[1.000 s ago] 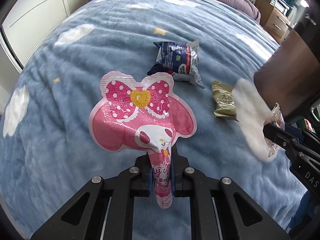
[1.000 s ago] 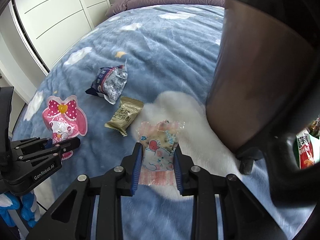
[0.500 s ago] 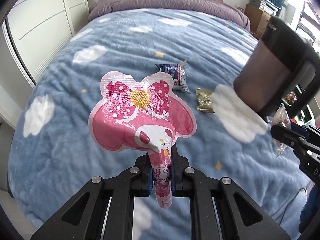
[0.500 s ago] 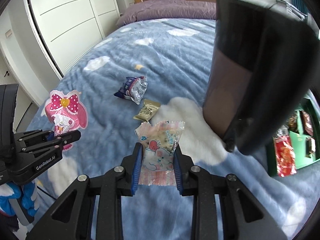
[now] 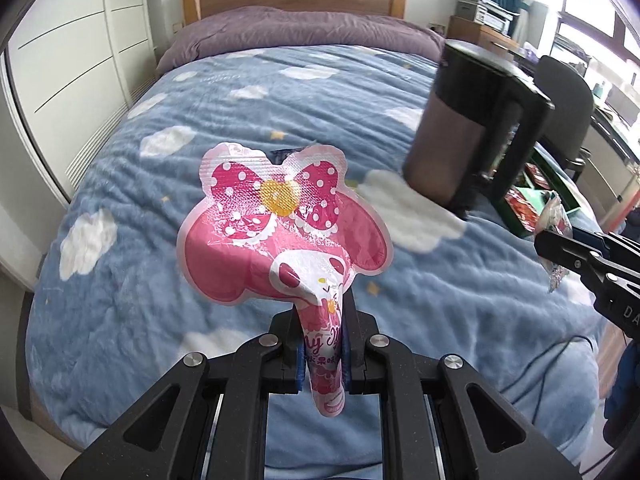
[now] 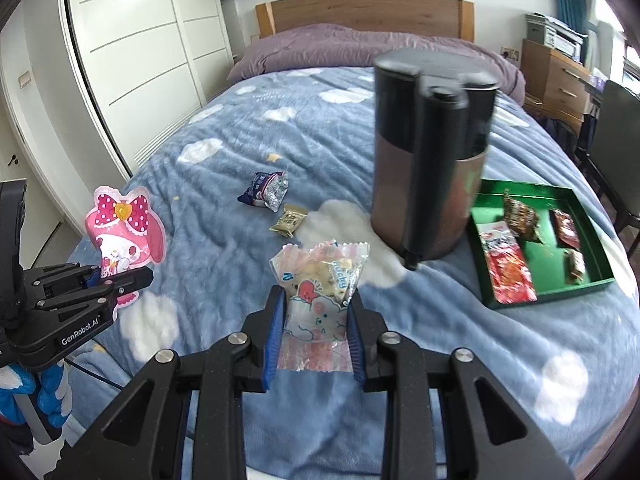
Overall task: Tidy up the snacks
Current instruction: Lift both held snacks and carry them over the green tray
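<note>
left gripper (image 5: 323,354): bottom centre of left wrist view, jaws clamped on the neck of the pink bunny pouch (image 5: 280,236), held above the blanket.
right gripper (image 6: 316,336): bottom centre of right wrist view, jaws clamped on the clear cookie packet (image 6: 318,292), held above the blanket.
bed edge: blue cloud blanket (image 6: 224,152) ends at lower left and bottom of right wrist view; white wardrobe (image 6: 132,40) just beyond the left edge.
open room: wide bare blanket in upper centre, up to the purple duvet (image 6: 352,46).
loose snacks: blue-silver packet (image 6: 266,190) and gold packet (image 6: 289,220) lie mid-frame, near each other, apart from both grippers.
kettle (image 6: 430,152): dark, centre right, between loose snacks and tray; blurred.
green tray (image 6: 560,192): right of frame, near the bed's right edge.
tray contents: red packet (image 6: 508,268) at its left, three smaller dark wrappers further right.
</note>
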`<state>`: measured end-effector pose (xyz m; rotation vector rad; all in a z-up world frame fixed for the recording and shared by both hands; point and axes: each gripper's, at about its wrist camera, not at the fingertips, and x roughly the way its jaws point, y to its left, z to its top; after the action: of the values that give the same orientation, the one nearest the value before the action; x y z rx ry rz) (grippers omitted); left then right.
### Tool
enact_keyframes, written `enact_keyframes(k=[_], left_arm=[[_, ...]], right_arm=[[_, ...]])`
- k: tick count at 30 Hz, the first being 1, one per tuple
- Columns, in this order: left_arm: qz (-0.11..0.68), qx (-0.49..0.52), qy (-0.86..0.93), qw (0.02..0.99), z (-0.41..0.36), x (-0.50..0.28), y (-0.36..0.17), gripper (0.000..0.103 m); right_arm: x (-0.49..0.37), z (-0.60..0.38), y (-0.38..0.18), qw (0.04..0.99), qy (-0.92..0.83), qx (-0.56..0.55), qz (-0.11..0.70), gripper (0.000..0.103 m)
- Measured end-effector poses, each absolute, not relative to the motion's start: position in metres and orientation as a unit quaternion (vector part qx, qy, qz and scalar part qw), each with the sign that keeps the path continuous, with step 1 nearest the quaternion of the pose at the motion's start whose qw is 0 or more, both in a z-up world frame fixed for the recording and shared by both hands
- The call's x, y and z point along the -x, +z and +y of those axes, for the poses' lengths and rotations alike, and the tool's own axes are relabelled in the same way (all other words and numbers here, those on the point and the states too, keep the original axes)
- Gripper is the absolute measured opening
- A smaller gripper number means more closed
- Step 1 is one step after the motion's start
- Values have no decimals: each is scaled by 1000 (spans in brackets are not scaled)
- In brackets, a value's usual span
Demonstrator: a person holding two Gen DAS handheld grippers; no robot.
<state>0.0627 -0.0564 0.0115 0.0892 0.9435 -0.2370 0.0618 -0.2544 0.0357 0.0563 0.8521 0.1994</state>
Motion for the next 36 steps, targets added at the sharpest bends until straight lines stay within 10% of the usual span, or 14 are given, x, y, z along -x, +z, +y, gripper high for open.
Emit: enact_keyframes(k=[36], left_arm=[[431, -175, -335, 819, -383, -81, 32, 10]], right_arm=[[-94, -558, 23, 921, -85, -104, 366, 12]])
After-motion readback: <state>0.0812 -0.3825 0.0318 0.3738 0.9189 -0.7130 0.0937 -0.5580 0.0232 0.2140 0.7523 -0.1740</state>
